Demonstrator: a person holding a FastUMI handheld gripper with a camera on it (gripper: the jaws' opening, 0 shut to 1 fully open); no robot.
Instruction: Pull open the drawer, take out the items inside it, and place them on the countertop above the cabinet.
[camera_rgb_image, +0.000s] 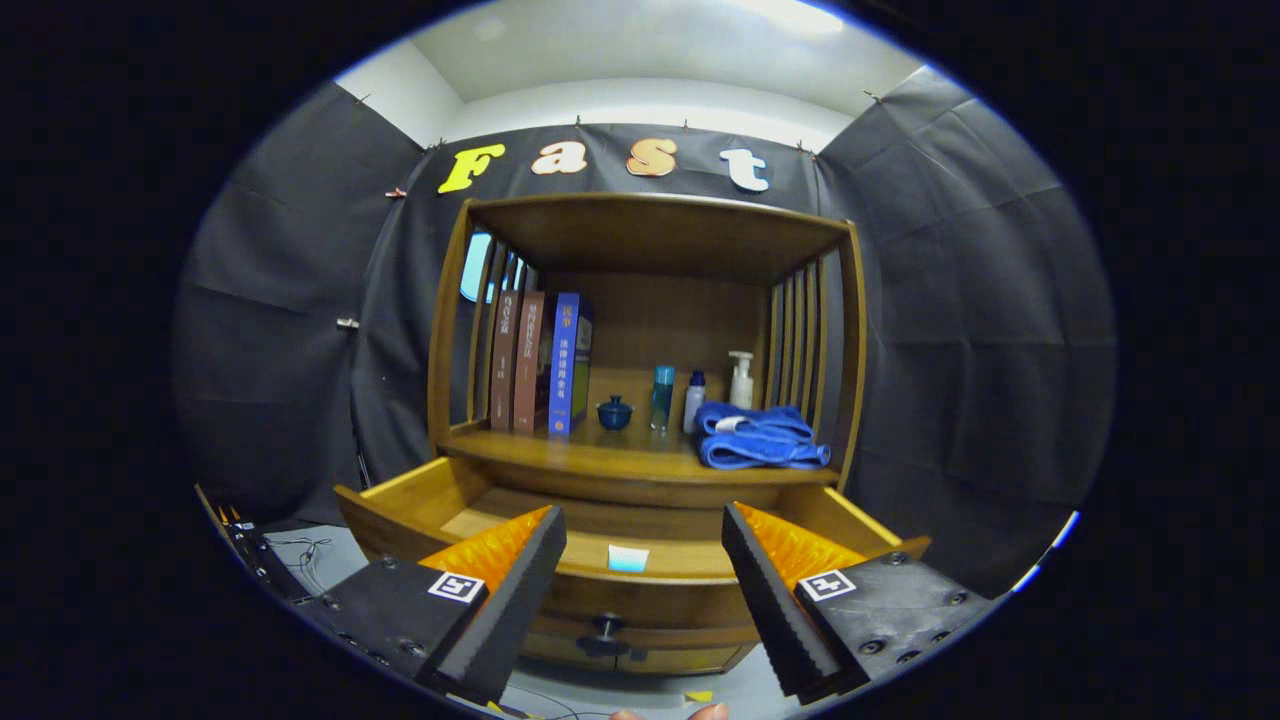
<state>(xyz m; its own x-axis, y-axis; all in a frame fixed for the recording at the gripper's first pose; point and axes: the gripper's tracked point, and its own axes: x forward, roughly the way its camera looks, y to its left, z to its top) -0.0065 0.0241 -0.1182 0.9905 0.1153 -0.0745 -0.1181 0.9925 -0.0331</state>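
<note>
A: How do the jaws stand?

B: Spread wide, gripping nothing. The gripper (643, 590) hovers before the wooden cabinet (446, 330), its two ridged fingers (520, 590) flanking the pulled-out drawer (640, 560).

A: And the drawer itself?

B: Open, just ahead of the fingers and between them. A small pale rectangular item (628, 558) lies inside near the front wall, midway between the jaws. Lower on the front panel sits one round dark knob (605, 628).

A: What is beyond that?

B: The countertop (600, 458), beyond the fingers above the drawer, already crowded. Three upright books (540, 362), two brownish and one blue, stand beyond the left finger. Centrally sit a small dark-blue lidded pot (614, 412), a slim teal bottle (662, 396) and a white bottle with blue cap (694, 402). A white pump dispenser (741, 380) stands behind a folded blue towel (760, 438), soft and bunched, beyond the right finger.

A: The cabinet sides?

B: Vertical wooden slats (800, 340) on both.
</note>
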